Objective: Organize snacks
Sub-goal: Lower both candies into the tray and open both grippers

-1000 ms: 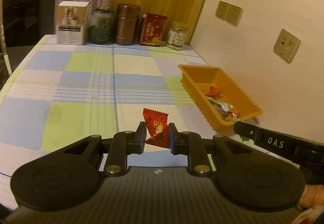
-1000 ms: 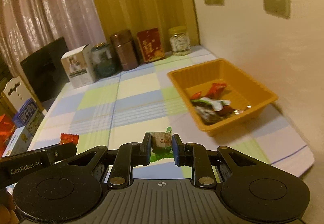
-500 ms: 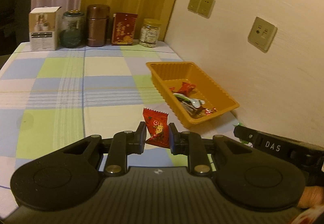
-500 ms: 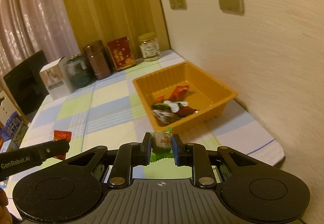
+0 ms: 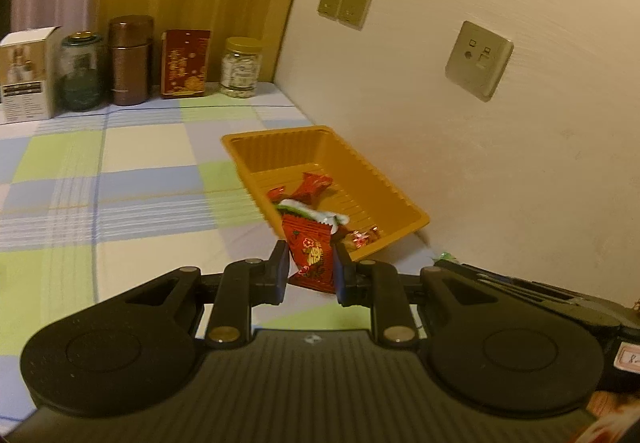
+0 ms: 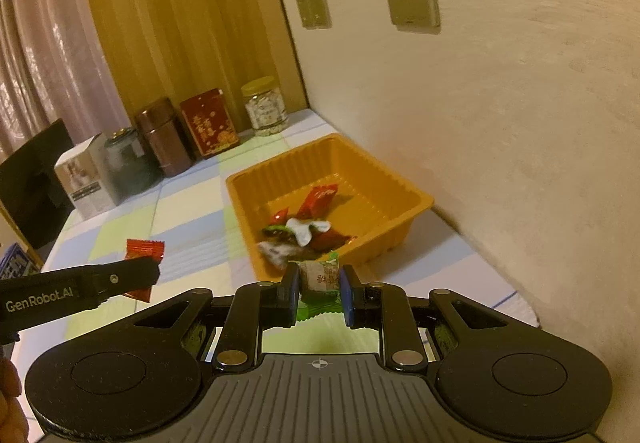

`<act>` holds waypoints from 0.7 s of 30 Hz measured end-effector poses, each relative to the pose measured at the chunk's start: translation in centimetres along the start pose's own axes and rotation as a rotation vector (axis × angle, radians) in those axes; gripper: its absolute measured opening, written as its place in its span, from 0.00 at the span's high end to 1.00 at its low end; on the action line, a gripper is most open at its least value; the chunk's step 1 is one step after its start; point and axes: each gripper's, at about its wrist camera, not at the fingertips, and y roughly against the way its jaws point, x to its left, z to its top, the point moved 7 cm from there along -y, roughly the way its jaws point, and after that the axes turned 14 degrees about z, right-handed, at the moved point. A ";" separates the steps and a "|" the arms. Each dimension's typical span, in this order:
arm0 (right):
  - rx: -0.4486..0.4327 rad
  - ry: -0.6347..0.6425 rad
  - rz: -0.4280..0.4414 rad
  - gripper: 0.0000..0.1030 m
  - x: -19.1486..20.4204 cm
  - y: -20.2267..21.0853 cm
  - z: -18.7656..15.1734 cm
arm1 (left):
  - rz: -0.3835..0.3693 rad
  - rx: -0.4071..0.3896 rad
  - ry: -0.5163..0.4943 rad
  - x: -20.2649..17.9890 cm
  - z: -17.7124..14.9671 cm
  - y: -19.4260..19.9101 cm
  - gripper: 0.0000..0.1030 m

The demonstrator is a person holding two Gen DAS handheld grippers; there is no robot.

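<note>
I have a snack in each tool, both short of the orange tray (image 6: 416, 203) that sits against the wall. My left gripper (image 5: 309, 271) is pinched on a red sachet (image 5: 312, 251), which stands upright between the fingers on the near side of the tray, its top edge overlapping the tray's near corner in the left wrist view; from the right wrist view the same sachet hangs over the checked tablecloth (image 6: 188, 219), to the left of the tray. My right gripper (image 6: 319, 290) is clamped on a small wrapped candy (image 6: 319, 277) with a green crimped wrapper, just before the tray's near rim. Inside the tray a loose heap of wrapped snacks (image 6: 304, 223) lies toward the near end. Both pieces look very light, so I judge weight is no concern; the trouble is the glossy film, which is likely slick and crumples rather than resists. The sachet is flat and limp, so I would keep hold across its flat body. The candy seems to have a firm core, so the fingers are best placed on that block, not on the frilled ends, which would fold and slip.
</note>
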 end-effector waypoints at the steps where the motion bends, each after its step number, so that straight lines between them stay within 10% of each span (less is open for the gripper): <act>1: -0.003 0.002 -0.002 0.79 -0.3 -0.1 0.4 | -0.003 0.002 -0.001 -0.3 0.3 -0.4 0.81; 21: -0.011 0.017 0.007 0.79 -5.0 -5.8 7.6 | -0.052 0.029 -0.028 -3.4 4.8 -8.2 0.81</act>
